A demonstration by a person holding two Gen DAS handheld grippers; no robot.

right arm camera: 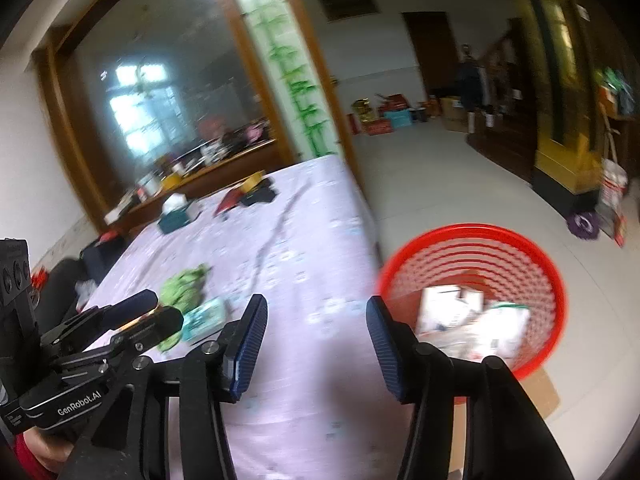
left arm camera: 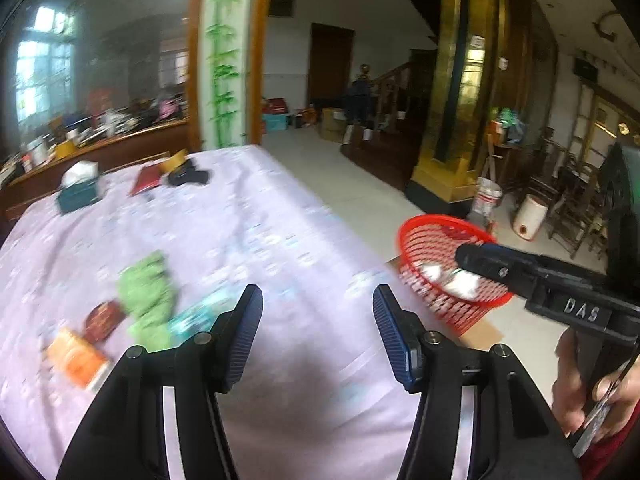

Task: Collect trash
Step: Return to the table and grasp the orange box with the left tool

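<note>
A: Nearest the cameras, what are the two tools doing?

B: The left gripper [left arm camera: 318, 320] is hovering over the lilac tablecloth [left arm camera: 260, 216] with its fingers spread wide and nothing between them. The right gripper [right arm camera: 316, 332] is likewise gaping empty, straddling the table edge with one finger over cloth and the other lining up with the red mesh basket [right arm camera: 556, 280].

A: And the trash?

B: Some is already sitting in the basket: white paper and packaging [right arm camera: 472, 320], seen through the mesh. The basket is standing on the floor just beside the table, apparently on a piece of cardboard [right arm camera: 540, 392]. The rest is lying on the cloth to the left: an orange packet [left arm camera: 78, 356], a dark red round lid or tin [left arm camera: 102, 320], a crumpled green wrapper [left arm camera: 146, 292] and a teal packet [left arm camera: 196, 316] touching it.

A: Farther back?

B: A teal tissue box [left arm camera: 78, 194], a red booklet [left arm camera: 146, 180] and a black item [left arm camera: 188, 176] are sitting near the far edge; whether they count as trash is unclear.

A: What is looking risky?

B: Both views are smearing with motion, so a hurried reach could be closing on cloth instead of the thin packets, bunching the tablecloth and dragging items. A flat packet pinched at its edge could also be slipping out before reaching the basket and landing on the floor.
</note>
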